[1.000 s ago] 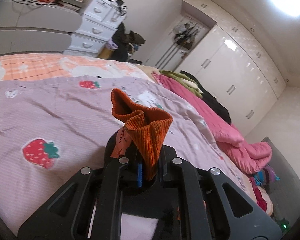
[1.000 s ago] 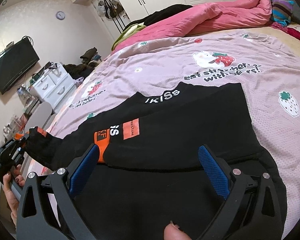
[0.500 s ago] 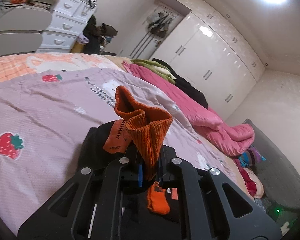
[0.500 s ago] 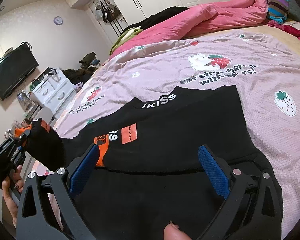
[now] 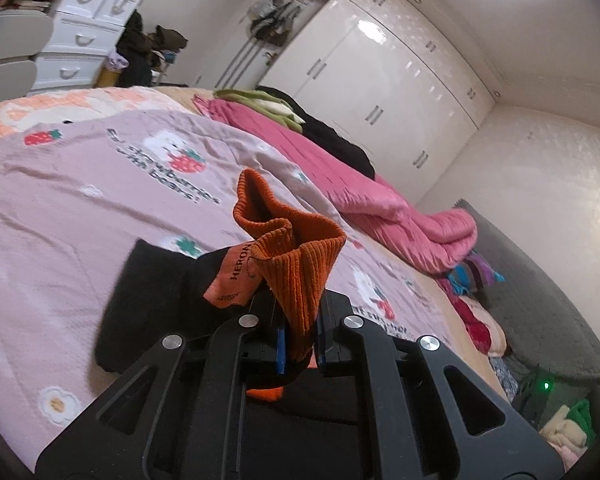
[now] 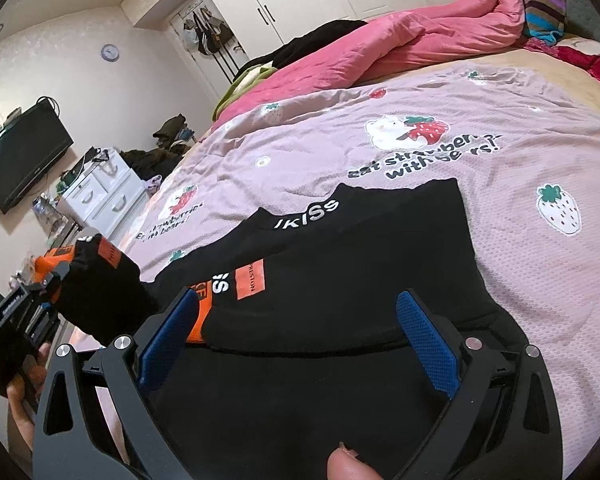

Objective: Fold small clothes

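Observation:
A black sweatshirt (image 6: pixel 340 272) with white lettering and orange patches lies on the pink strawberry bedsheet (image 6: pixel 440 128). My left gripper (image 5: pixel 299 344) is shut on its orange ribbed cuff (image 5: pixel 296 256) and holds the black sleeve (image 5: pixel 160 292) lifted over the garment. In the right wrist view the left gripper (image 6: pixel 40 292) shows at the far left with the sleeve (image 6: pixel 104 292) raised. My right gripper (image 6: pixel 300 340) is open, its blue pads (image 6: pixel 428 344) low over the sweatshirt's body, holding nothing.
A pink duvet (image 6: pixel 400 40) with dark and green clothes lies along the bed's far side. White drawers (image 5: pixel 80 32) and a wall TV (image 6: pixel 20 160) stand past the bed's end. Wardrobes (image 5: pixel 380 92) line the far wall.
My left gripper has carried the cuff and sleeve inward, toward the sweatshirt's body. The right gripper has stayed open and nearly still.

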Tool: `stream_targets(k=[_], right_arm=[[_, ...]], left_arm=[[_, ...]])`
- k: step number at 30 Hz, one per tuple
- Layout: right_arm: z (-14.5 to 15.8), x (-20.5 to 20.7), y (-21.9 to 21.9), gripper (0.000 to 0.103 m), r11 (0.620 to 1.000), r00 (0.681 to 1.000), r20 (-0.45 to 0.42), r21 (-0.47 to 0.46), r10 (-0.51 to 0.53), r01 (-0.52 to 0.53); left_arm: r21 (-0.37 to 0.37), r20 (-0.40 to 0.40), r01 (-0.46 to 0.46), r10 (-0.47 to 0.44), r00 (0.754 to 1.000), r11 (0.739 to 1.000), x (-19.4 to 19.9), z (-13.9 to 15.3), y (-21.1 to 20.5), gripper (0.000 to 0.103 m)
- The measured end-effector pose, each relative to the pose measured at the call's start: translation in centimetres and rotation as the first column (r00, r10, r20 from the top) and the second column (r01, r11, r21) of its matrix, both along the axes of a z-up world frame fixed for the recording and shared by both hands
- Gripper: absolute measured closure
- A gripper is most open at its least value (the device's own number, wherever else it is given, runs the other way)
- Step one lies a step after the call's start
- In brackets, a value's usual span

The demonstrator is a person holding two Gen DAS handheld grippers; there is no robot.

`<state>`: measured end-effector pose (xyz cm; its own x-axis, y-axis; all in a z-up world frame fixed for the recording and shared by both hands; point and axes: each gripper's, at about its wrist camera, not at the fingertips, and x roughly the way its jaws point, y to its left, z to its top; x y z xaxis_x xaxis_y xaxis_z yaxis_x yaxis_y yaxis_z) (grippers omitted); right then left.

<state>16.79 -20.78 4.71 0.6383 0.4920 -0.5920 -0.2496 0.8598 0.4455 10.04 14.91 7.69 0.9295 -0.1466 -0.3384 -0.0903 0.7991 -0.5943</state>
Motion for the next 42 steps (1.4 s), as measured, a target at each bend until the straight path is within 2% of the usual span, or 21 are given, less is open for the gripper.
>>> stream_targets(k=[15,25,34,40,41,42], right_arm=[[0.0,0.7,-2.9,0.004,0.995,0.995,-0.015,0.008,-0.095,0.095],[-0.1,1.0,-4.5,0.004,0.991,0.991,-0.026,0.026,-0.130,0.131],[-0.6,1.4,-5.6,0.004,0.986,0.986,-0.044,0.015,-0.162,0.163],[-1.2,1.8,-6.0,0.004,0.984,0.982,-0.067,0.009,-0.175,0.176],[-1.3,1.9,-6.0,0.004,0.984,0.982,-0.072,0.008,-0.175,0.176],[-1.4,1.9,-6.0,0.004,0.984,0.982,-0.078,0.008,-0.174,0.175]], left_arm=[[0.055,-0.060,0.182,-0.179,0.982,0.982,3.1,-2.4,-5.8,0.099],[0.073,-0.132,0.316,-0.305,0.943,0.946,4.8,-5.0,-10.2,0.099],[0.079,-0.228,0.410,-0.383,0.895,0.909,6.2,-7.5,-12.8,0.098],[0.066,-0.269,0.466,-0.434,0.860,0.882,6.6,-8.4,-13.8,0.085],[0.065,-0.273,0.470,-0.438,0.857,0.880,6.5,-8.5,-13.9,0.080],[0.063,-0.276,0.479,-0.446,0.851,0.875,6.5,-8.5,-14.1,0.071]])
